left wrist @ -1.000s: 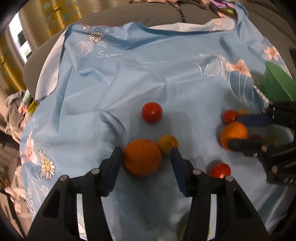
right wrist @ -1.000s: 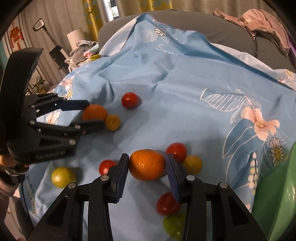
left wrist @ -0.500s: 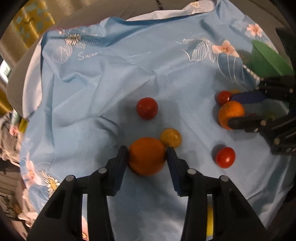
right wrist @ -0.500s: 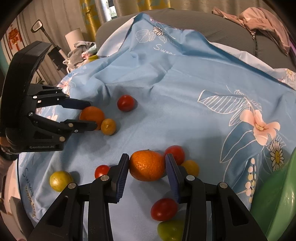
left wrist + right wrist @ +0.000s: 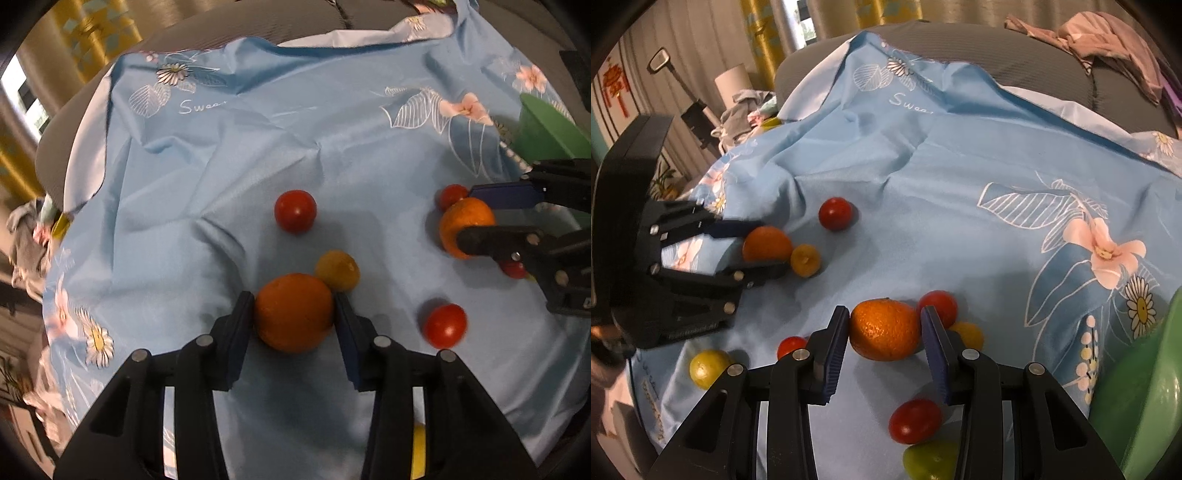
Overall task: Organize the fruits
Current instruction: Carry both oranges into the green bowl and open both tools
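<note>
Two oranges lie on a blue flowered cloth (image 5: 221, 166) among small tomatoes. My left gripper (image 5: 291, 297) has one orange (image 5: 293, 321) between its blue pads; the jaws are closing and both pads touch its sides. A small yellow fruit (image 5: 338, 270) touches that orange at its far right. My right gripper (image 5: 884, 312) is shut on the other orange (image 5: 884, 334), which rests on the cloth. The right wrist view also shows the left gripper (image 5: 770, 247) around its orange (image 5: 764, 243) at the left.
A green bowl (image 5: 1145, 387) stands at the right edge. Loose red tomatoes (image 5: 295, 211) (image 5: 445, 325) (image 5: 915, 421) and yellow fruits (image 5: 709, 369) (image 5: 931, 459) lie around both oranges. A grey sofa back with clothes (image 5: 1108, 44) rises behind the cloth.
The left gripper's jaws have narrowed from a wide gap until the pads touch the orange. The right gripper has kept its hold on its orange and has not moved.
</note>
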`<action>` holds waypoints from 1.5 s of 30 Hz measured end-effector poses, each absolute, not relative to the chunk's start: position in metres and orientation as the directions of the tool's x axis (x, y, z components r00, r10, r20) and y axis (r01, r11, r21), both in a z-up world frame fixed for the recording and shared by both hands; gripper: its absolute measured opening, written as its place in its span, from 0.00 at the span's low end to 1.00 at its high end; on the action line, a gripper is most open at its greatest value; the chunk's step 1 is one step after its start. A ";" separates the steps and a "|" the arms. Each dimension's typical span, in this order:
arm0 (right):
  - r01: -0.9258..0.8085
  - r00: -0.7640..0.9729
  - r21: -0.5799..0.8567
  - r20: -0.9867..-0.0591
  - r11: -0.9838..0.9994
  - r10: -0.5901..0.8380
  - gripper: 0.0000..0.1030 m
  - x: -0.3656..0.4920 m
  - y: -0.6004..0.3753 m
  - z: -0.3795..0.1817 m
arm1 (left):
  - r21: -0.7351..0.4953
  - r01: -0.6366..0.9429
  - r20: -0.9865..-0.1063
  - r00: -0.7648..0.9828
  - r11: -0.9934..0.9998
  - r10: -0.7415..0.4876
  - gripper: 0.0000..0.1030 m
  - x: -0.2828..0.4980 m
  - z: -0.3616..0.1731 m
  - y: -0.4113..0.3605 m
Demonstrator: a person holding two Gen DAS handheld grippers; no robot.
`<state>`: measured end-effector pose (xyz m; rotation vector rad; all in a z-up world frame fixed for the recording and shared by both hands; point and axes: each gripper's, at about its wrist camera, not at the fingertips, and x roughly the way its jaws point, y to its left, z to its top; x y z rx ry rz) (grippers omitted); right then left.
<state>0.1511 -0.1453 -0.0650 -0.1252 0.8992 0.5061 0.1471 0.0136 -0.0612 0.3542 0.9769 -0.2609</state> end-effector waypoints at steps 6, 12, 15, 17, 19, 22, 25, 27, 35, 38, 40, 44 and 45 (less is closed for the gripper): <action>-0.461 0.536 0.109 -0.756 0.880 0.375 0.40 0.142 -0.153 -0.050 | 0.120 0.349 -0.830 0.549 0.929 -0.099 0.42 0.124 -0.042 0.009; -0.445 0.565 0.116 -0.733 0.888 0.379 0.40 0.124 -0.167 -0.035 | 0.083 0.347 -0.806 0.575 0.934 -0.142 0.42 0.098 -0.018 -0.007; -0.429 0.583 0.118 -0.721 0.896 0.374 0.40 0.113 -0.178 -0.025 | 0.079 0.355 -0.796 0.585 0.931 -0.156 0.42 0.087 -0.009 -0.014; -0.419 0.594 0.119 -0.714 0.900 0.371 0.40 0.106 -0.185 -0.020 | 0.076 0.365 -0.789 0.591 0.928 -0.168 0.42 0.081 -0.004 -0.020; -0.406 0.609 0.118 -0.705 0.906 0.364 0.40 0.099 -0.193 -0.014 | 0.073 0.375 -0.782 0.596 0.924 -0.181 0.42 0.076 0.002 -0.028; -0.391 0.628 0.120 -0.690 0.912 0.360 0.40 0.090 -0.203 -0.006 | 0.064 0.394 -0.770 0.605 0.917 -0.205 0.42 0.068 0.012 -0.042; -0.371 0.653 0.119 -0.672 0.921 0.350 0.40 0.080 -0.217 0.003 | 0.044 0.412 -0.755 0.611 0.910 -0.240 0.42 0.063 0.021 -0.056; -0.357 0.668 0.118 -0.662 0.927 0.341 0.40 0.074 -0.225 0.007 | 0.029 0.429 -0.744 0.613 0.903 -0.267 0.42 0.061 0.027 -0.065; -0.258 0.722 0.120 -0.636 0.959 0.274 0.40 0.054 -0.274 0.016 | -0.008 0.527 -0.705 0.600 0.850 -0.378 0.42 0.058 0.046 -0.123; -0.212 0.733 0.120 -0.637 0.970 0.239 0.40 0.049 -0.294 0.014 | -0.020 0.561 -0.701 0.582 0.827 -0.412 0.42 0.059 0.048 -0.145; -0.182 0.736 0.122 -0.641 0.976 0.218 0.40 0.047 -0.307 0.012 | -0.027 0.582 -0.701 0.568 0.813 -0.430 0.42 0.062 0.047 -0.160; -0.135 0.738 0.126 -0.649 0.983 0.185 0.40 0.042 -0.327 0.007 | -0.055 0.609 -0.708 0.535 0.791 -0.461 0.42 0.066 0.042 -0.181; -0.126 0.737 0.127 -0.652 0.984 0.178 0.40 0.041 -0.331 0.006 | -0.059 0.615 -0.711 0.527 0.786 -0.466 0.42 0.067 0.040 -0.187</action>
